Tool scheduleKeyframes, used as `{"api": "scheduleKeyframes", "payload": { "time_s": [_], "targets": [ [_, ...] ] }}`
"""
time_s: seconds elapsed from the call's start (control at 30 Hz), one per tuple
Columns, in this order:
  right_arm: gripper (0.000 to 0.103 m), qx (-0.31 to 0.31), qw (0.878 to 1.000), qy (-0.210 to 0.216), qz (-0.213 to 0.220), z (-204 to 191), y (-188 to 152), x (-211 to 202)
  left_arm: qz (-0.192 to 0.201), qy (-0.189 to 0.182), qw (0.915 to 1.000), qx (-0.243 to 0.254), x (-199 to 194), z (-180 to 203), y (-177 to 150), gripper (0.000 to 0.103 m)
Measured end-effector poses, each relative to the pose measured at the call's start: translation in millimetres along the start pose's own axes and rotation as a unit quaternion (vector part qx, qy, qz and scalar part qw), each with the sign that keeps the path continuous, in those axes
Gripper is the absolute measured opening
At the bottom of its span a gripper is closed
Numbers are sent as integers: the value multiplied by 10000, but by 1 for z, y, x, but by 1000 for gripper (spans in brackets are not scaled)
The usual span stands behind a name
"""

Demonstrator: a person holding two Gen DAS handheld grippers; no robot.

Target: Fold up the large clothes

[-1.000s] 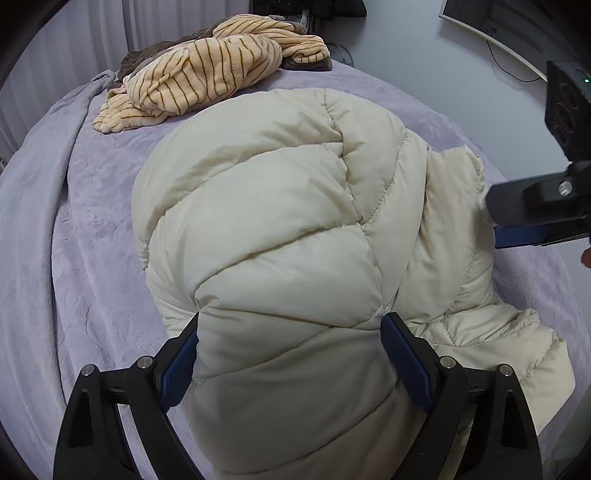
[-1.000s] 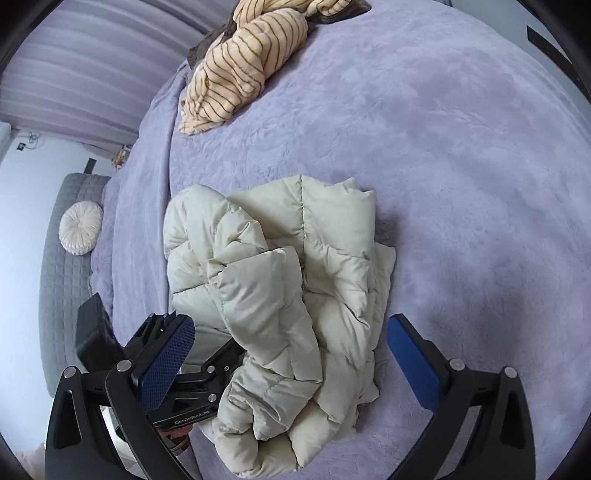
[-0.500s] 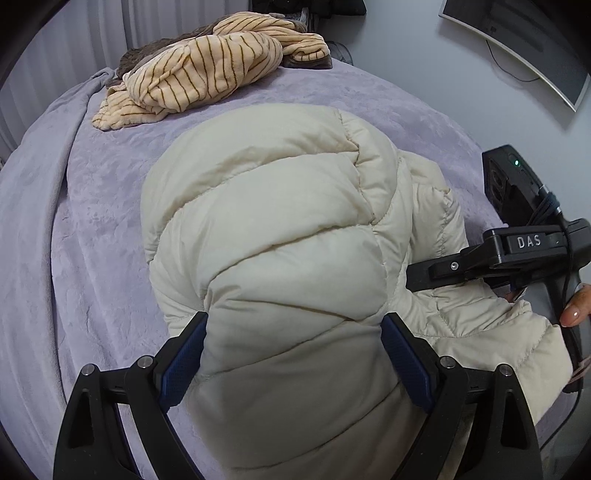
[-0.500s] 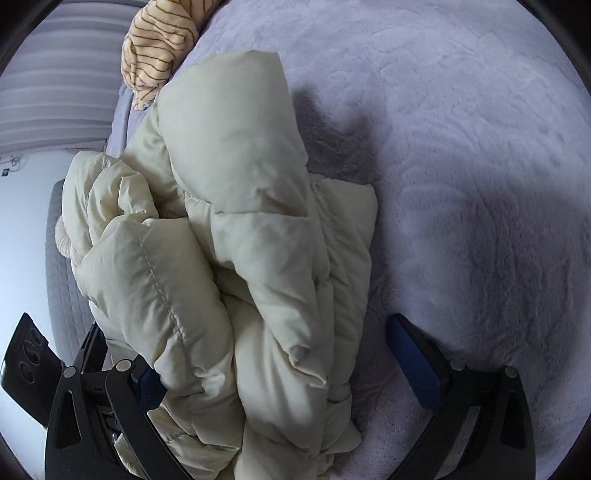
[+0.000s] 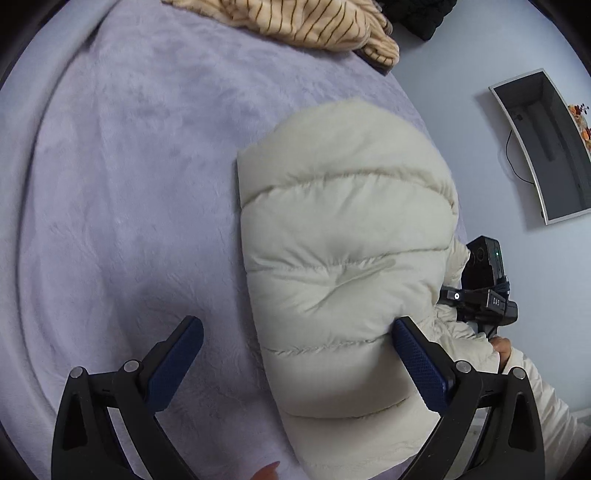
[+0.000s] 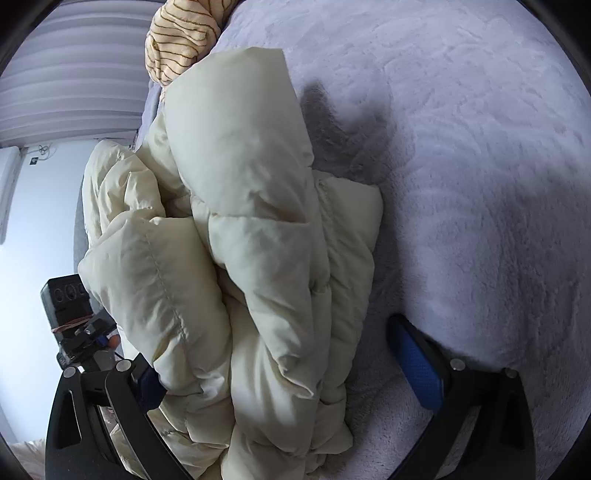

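A cream puffer jacket [image 5: 343,258] lies bunched on the lavender blanket [image 5: 122,192]. My left gripper [image 5: 295,325] is opening wide. Its right finger [image 5: 417,358] rests against the jacket's side, and its left finger [image 5: 177,354] hangs over bare blanket, so nothing is clamped. In the right wrist view the jacket [image 6: 251,229] fills the left part of my right gripper [image 6: 273,350]. That gripper's left finger is mostly buried under the folds, while its right finger [image 6: 413,365] stands apart on the blanket [image 6: 480,184]. The right gripper's body [image 5: 480,295] shows behind the jacket.
A tan striped garment [image 5: 306,26] and a dark garment [image 5: 413,18] lie at the bed's far end. A monitor [image 5: 546,147] hangs on the wall to the right. The striped garment [image 6: 181,37] also shows against pale curtains [image 6: 66,74]. The left gripper's body [image 6: 77,321] is beside the bed.
My left gripper has let go of the jacket, opened wider and swung to the left with a roll. The right gripper sank onto the jacket and has since held nearly still.
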State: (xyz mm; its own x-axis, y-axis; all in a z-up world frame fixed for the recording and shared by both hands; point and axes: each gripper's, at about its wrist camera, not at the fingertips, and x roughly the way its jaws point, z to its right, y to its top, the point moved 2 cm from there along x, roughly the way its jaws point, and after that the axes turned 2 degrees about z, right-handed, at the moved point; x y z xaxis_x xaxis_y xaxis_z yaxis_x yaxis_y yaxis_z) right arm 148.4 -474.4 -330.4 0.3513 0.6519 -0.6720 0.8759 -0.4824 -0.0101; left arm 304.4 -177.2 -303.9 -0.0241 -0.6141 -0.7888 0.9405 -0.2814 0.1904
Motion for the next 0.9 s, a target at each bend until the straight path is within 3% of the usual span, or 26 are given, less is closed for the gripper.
{"api": "scheduleKeyframes", "payload": {
  "time_s": [0.13,0.3,0.5,0.57,0.73,0.9],
  "targets": [
    [103,-82,10000,-28,-23,-6,10,9,-96,-621,9979,-173,21,5,-2,102],
    [103,-385,9986,336,-167,-36,12,30,-121,-362,9992,-120,41,10,-1,102],
    [101,-155,9987,477,-57,-31,18,39,-176,-464,9982,-331,46,0,-6,102],
    [97,-75,9988,481,-52,-28,16,35,-95,-424,9989,-172,43,7,-9,98],
    [60,80,9971,759,32,-21,5,27,38,-353,9994,45,36,16,-15,86],
    [48,245,9941,1045,144,-13,-2,21,150,-396,9991,91,25,17,-17,84]
  ]
}}
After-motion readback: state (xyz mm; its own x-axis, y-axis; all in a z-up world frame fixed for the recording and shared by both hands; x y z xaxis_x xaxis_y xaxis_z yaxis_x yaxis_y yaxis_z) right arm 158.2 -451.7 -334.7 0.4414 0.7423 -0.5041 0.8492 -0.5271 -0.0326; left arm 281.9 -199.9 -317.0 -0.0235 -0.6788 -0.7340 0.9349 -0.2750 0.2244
